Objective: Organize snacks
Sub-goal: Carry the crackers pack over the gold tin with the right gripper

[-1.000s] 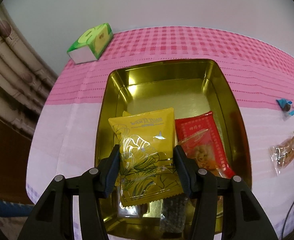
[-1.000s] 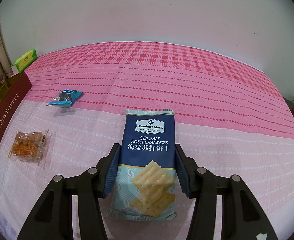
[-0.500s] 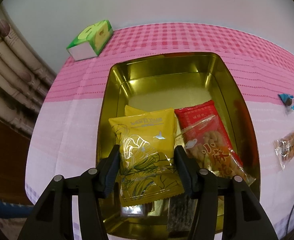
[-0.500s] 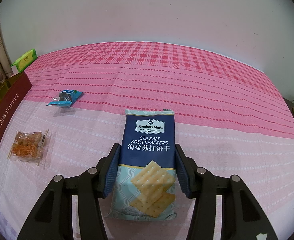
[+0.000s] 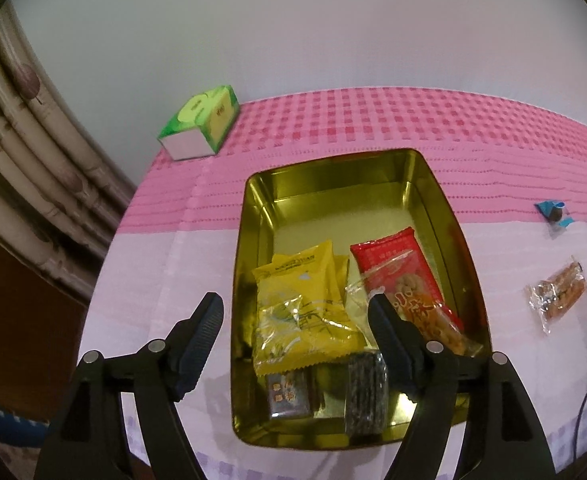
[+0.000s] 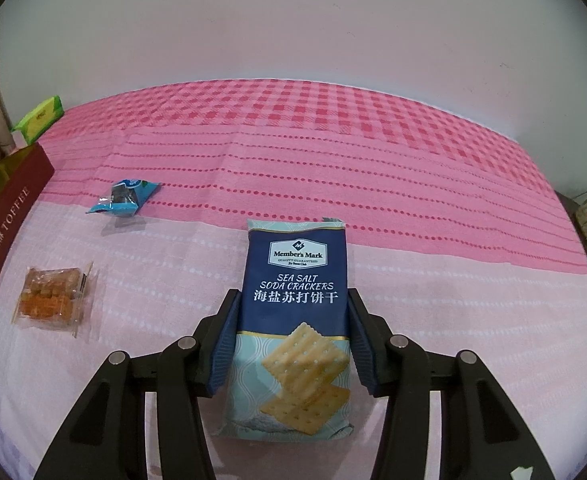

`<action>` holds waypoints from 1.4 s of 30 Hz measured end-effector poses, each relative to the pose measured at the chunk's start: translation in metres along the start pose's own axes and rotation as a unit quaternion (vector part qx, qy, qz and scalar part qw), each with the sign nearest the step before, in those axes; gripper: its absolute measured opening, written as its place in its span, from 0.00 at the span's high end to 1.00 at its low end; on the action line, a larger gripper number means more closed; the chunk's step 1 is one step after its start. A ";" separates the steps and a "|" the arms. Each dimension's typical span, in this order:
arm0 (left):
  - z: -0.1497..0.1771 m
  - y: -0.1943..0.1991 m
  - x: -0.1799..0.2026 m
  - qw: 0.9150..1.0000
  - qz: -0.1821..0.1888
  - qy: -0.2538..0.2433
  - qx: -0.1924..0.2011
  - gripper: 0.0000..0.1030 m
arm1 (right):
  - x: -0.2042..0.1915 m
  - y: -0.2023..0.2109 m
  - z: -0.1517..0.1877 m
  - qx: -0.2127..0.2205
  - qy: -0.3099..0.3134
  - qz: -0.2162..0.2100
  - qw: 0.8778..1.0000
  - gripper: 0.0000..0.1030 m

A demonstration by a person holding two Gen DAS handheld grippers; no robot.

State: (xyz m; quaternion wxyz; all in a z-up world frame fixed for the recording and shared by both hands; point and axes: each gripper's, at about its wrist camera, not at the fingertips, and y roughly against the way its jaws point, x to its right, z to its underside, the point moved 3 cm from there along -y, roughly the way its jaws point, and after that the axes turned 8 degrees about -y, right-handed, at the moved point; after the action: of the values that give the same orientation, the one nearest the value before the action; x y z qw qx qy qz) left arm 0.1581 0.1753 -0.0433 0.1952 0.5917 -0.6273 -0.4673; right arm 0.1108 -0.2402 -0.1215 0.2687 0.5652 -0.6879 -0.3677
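We have the gold tin [image 5: 249, 264] partly filled. In the left wrist view it sits in the middle of the frame on the pink bench [image 5: 149, 288], and inside it lie a yellow pack [image 5: 305, 312], a red pack [image 5: 405, 292] to its right, and two dark bars [image 5: 365, 392] toward the lower edge of the tin. The far half of the tin, toward the top of the frame, is bare, so there is room for more.

Our left tongs [image 5: 295, 320] hover over the near end of the tin with the jaws spread wide and nothing between them; the yellow pack lies in the tin below them, free of the pads. We judge that item as delivered.

Our right tongs [image 6: 291, 340] are clamped on the cracker pack [image 6: 297, 300], both pads pressing its sides at the centre of the right wrist view. Whether the pack rests on the bench or is already raised we cannot tell.

Three snacks remain outside the tin as far as we see: the cracker pack, a blue candy [image 6: 127, 196] at centre left of the right wrist view, and a clear pack [image 6: 51, 296] of orange pieces at lower left, near the tin's red wall [image 6: 5, 232]. A green box [image 5: 199, 128] stands at the upper left of the left view, apart from the tin. By our estimate we are about halfway through.
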 end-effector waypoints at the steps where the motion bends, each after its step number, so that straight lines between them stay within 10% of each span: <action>1: 0.002 0.003 0.000 1.000 -0.003 0.000 0.004 0.26 | -0.001 0.001 0.000 0.000 0.000 0.001 1.000 0.55; 11: 0.032 0.023 -0.022 0.999 -0.016 0.041 0.016 0.24 | -0.029 0.035 -0.015 0.021 0.005 -0.011 1.000 0.55; 26: 0.075 0.027 -0.055 0.996 -0.037 0.079 -0.001 0.23 | -0.212 0.081 -0.022 0.018 0.097 -0.151 0.984 0.55; 42: 0.090 0.021 -0.087 0.992 -0.040 0.123 -0.007 0.21 | -0.320 0.083 0.012 -0.003 0.177 -0.175 0.968 0.55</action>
State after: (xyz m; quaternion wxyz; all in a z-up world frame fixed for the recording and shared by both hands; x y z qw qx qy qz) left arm 0.0943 0.2847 -0.0431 0.2563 0.6678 -0.5710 -0.4029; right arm 0.1222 0.0824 -0.0466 0.3197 0.7323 -0.5182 -0.3051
